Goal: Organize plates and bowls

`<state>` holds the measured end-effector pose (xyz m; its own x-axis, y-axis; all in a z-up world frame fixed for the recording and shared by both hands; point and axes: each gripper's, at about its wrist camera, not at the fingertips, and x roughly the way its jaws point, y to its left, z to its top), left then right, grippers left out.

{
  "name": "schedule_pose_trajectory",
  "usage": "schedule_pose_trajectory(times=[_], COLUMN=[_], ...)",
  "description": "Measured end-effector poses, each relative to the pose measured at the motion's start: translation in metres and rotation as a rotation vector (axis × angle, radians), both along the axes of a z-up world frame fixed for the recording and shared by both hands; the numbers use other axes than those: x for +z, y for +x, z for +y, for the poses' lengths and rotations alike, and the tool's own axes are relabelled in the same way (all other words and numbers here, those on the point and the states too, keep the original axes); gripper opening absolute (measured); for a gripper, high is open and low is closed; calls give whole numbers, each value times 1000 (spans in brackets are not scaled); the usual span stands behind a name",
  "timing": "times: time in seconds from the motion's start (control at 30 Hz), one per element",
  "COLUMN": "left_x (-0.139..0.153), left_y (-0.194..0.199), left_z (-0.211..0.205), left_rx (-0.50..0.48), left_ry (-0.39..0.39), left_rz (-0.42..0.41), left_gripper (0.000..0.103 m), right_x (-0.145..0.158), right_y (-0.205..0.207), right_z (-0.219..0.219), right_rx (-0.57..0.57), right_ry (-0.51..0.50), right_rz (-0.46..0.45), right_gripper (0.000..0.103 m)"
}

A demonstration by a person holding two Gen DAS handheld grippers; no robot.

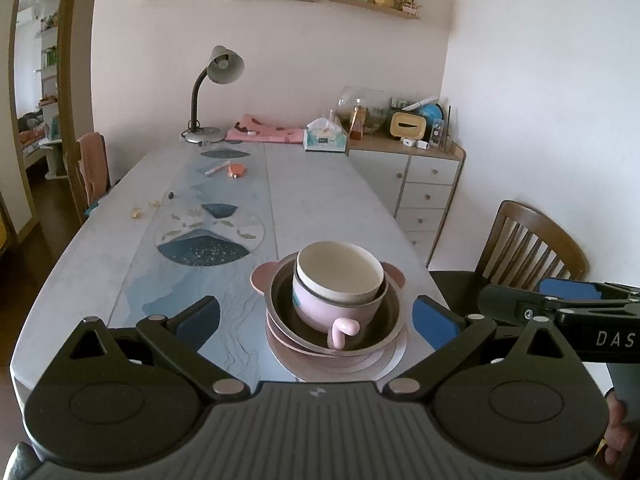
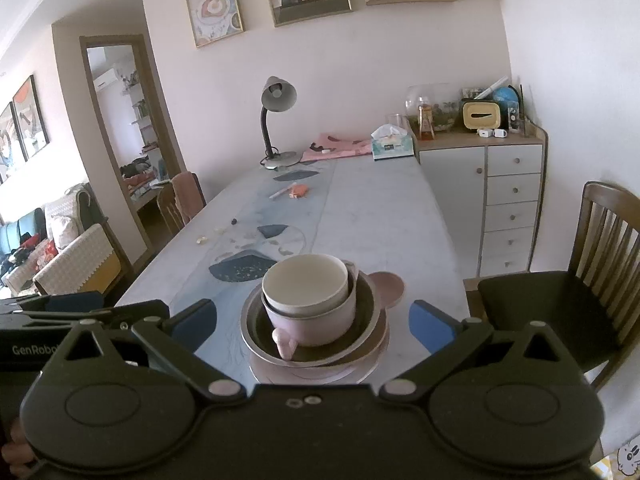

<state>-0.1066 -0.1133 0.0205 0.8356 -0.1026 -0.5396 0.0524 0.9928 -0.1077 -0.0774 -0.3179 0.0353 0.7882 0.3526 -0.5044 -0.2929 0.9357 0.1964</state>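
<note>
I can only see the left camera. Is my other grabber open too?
Observer: Yes. The right view shows the right gripper wide open, holding nothing.
Operator: What's way over on the left, past that chair?
Observer: A sofa with a pale cover. Your view cuts it off.
Operator: Anything funny near the other chair?
Observer: A cartoon rabbit peeks in at the bottom right corner. I can't tell what it's printed on.
</note>
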Motion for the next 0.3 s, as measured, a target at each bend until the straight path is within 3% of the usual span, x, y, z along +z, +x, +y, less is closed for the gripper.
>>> schedule_pose_trajectory(times=[0.3], left_x=[0], left_y=[-2], left_z=[-1], left_rx=[0], left_ry=[-11], left_rz=[12], left_gripper=[103], right_x=[-2], right_y=[-5], right_z=[-2], right_rx=[2], right_ry=[3], right_rz=[11], right_gripper=[103])
